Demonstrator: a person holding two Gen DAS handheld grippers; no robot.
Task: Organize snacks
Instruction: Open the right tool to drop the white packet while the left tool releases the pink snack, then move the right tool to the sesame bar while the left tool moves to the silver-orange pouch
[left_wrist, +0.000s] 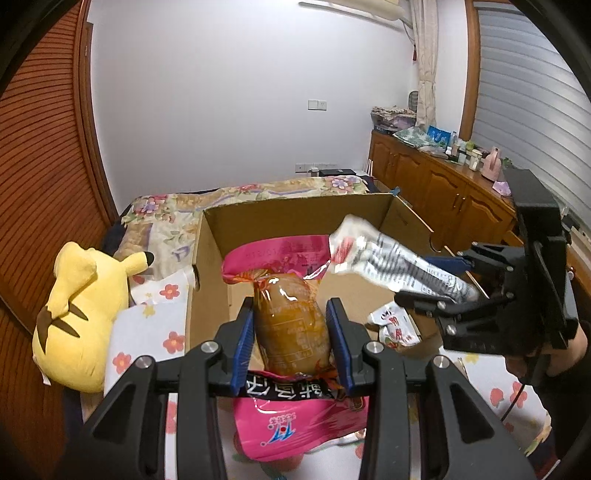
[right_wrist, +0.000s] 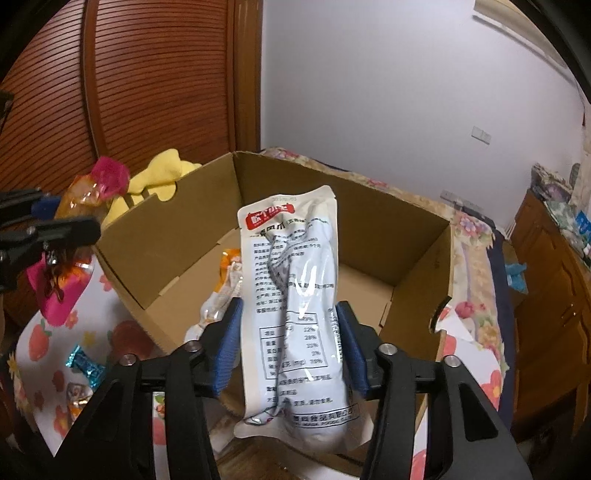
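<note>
My left gripper (left_wrist: 291, 339) is shut on a pink snack pack with a brown vacuum-sealed piece (left_wrist: 291, 325), held over the near edge of an open cardboard box (left_wrist: 295, 218). My right gripper (right_wrist: 288, 343) is shut on a long white snack pouch with printed text (right_wrist: 295, 302), held over the same box (right_wrist: 332, 199). The right gripper and its pouch (left_wrist: 391, 262) show at the right of the left wrist view. The left gripper with the pink pack (right_wrist: 62, 266) shows at the left of the right wrist view. A small orange-and-white packet (right_wrist: 227, 280) lies inside the box.
The box stands on a flower-print cloth (left_wrist: 147, 332). A yellow plush toy (left_wrist: 74, 310) lies left of the box. Small wrapped candies (right_wrist: 86, 365) lie on the cloth near the box. A wooden sideboard (left_wrist: 443, 184) with clutter runs along the right wall.
</note>
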